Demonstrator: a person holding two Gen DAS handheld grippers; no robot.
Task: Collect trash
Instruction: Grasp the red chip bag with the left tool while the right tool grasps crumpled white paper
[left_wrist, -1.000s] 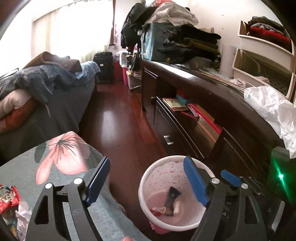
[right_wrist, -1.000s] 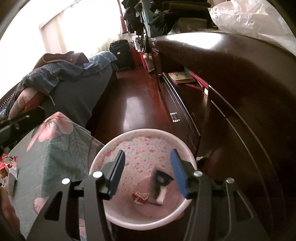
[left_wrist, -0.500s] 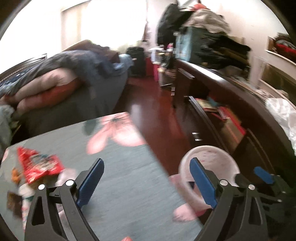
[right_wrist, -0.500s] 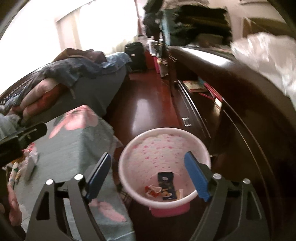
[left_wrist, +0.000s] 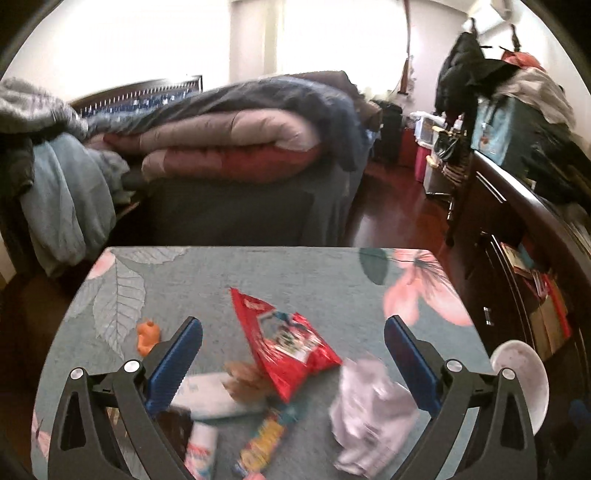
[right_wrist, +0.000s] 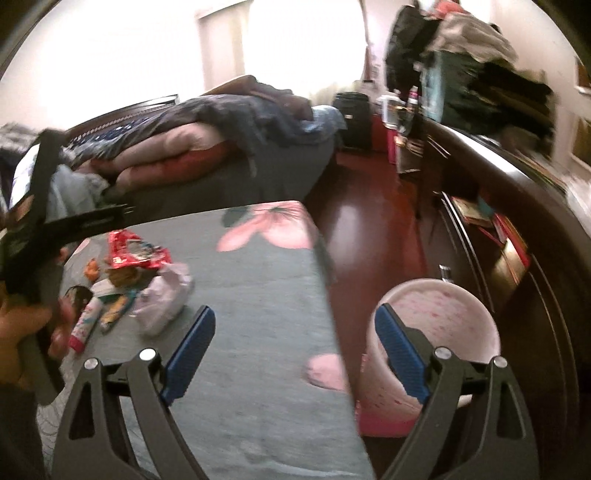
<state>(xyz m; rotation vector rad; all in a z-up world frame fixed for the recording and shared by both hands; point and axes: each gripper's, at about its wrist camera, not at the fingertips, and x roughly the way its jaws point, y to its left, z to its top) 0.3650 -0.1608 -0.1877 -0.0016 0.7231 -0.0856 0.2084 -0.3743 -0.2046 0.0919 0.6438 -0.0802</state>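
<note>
A pile of trash lies on the floral tablecloth (left_wrist: 295, 273): a red snack bag (left_wrist: 288, 343), crumpled white paper (left_wrist: 373, 406), a white tube (left_wrist: 210, 397), a colourful wrapper (left_wrist: 262, 443) and an orange scrap (left_wrist: 147, 332). My left gripper (left_wrist: 293, 332) hovers over the pile, its jaws opening with nothing pinched between them. My right gripper (right_wrist: 295, 317) hangs over the table's right edge, jaws opening and empty. The pink speckled bin (right_wrist: 443, 321) stands on the floor just right of the table. In the right wrist view the red bag (right_wrist: 136, 253) and the paper (right_wrist: 166, 295) lie far left.
A bed with folded quilts (left_wrist: 229, 144) stands behind the table. A dark wooden dresser (right_wrist: 517, 229) runs along the right, with clothes piled on top. A strip of red wood floor (right_wrist: 354, 236) lies between them. A hand (right_wrist: 22, 332) holds the left tool's black frame (right_wrist: 74, 225).
Both views have swung left, from over the bin to the table. The trash pile has come into the left view. Both pairs of jaws stand wider apart than before.
</note>
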